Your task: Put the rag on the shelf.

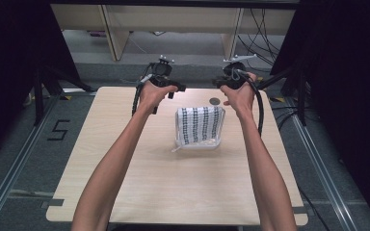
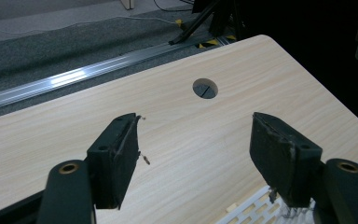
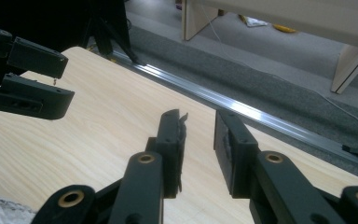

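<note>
You are holding both grippers up over the far half of the wooden table [image 1: 125, 192], well apart from each other, with the patterned cloth [image 1: 200, 124] lying between and nearer to you — it is draped in a clear plastic tray [image 1: 198, 143] near the table's middle, white with dark rows of marks. Your left gripper [image 2: 193, 149] is standing wide open with nothing between its pads, and bare tabletop with a round cable hole [image 2: 205, 88] is showing in the gap (a corner of the tray is peeking in at the bottom right). Your right gripper [image 3: 199, 140] is standing open by a narrow gap — nothing between its pads either, only table under them.
</note>
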`<control>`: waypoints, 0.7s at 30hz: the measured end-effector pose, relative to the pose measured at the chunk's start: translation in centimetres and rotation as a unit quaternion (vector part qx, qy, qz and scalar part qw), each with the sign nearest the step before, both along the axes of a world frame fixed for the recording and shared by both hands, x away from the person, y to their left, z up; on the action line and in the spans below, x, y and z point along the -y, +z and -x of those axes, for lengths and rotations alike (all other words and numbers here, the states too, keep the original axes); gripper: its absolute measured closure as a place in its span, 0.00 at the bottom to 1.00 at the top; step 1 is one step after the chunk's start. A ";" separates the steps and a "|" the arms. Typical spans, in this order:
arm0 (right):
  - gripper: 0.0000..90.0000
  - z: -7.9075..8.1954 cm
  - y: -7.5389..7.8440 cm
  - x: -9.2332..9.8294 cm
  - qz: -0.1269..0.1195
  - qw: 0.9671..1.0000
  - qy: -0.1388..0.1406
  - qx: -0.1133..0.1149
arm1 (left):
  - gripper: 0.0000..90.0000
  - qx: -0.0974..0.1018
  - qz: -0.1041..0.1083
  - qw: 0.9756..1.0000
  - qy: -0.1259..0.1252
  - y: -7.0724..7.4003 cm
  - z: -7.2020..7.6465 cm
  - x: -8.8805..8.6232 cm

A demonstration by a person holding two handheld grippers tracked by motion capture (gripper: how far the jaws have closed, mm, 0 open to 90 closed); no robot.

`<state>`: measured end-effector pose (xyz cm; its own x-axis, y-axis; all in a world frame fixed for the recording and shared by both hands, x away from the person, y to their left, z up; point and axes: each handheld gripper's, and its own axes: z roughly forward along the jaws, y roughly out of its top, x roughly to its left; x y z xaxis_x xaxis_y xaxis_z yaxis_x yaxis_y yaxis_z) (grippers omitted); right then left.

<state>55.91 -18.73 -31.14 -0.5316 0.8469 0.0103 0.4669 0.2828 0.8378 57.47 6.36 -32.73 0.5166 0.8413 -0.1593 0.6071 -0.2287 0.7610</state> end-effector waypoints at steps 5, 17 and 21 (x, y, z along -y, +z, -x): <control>0.67 0.4 0.3 0.3 -0.001 1.000 0.001 -0.005 | 0.35 0.001 0.005 1.000 -0.005 0.2 0.6 -0.4; 0.45 1.4 0.6 0.4 -0.030 0.999 0.006 -0.011 | 0.30 -0.009 0.029 0.999 -0.028 0.7 2.3 -0.5; 0.41 1.9 0.3 0.7 -0.030 0.999 0.010 -0.019 | 0.25 -0.005 0.027 0.999 -0.040 1.0 3.3 -0.5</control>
